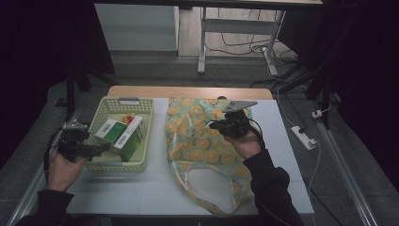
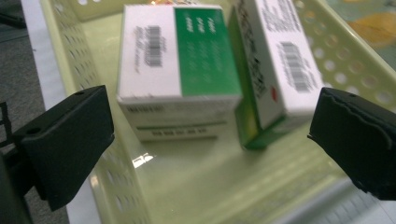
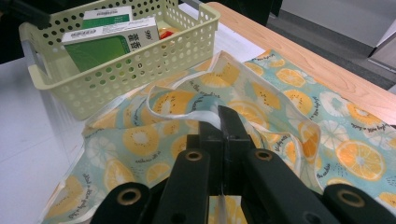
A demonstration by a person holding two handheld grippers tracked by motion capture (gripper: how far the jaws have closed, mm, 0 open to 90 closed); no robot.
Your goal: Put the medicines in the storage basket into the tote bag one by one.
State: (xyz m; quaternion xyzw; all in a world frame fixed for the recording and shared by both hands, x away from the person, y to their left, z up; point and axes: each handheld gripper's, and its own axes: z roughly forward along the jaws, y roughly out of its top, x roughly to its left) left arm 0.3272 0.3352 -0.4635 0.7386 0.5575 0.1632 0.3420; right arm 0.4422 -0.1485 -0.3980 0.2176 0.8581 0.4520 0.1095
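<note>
The right gripper (image 1: 217, 125) is pinching the rim of the fruit-print bag (image 1: 200, 141), its fingers together on the fabric, apparently lifting that edge so the mouth gapes toward the basket (image 1: 96, 120). The bag is lying flat on the table (image 1: 141, 188), just beside the basket. The left gripper (image 1: 101, 147), fingers apart, is reaching over the basket's near rim toward the green-and-white boxes (image 2: 180, 70) lying inside, probably to grasp one for bagging.

High view: overhead, facing forward, far above the basket (image 1: 100, 113). Left gripper view: close, looking into the basket (image 2: 70, 42) at its boxes (image 2: 180, 70). Right gripper view: low over the fruit-print bag (image 3: 280, 102), basket (image 3: 140, 65) beyond; all share the basket.
</note>
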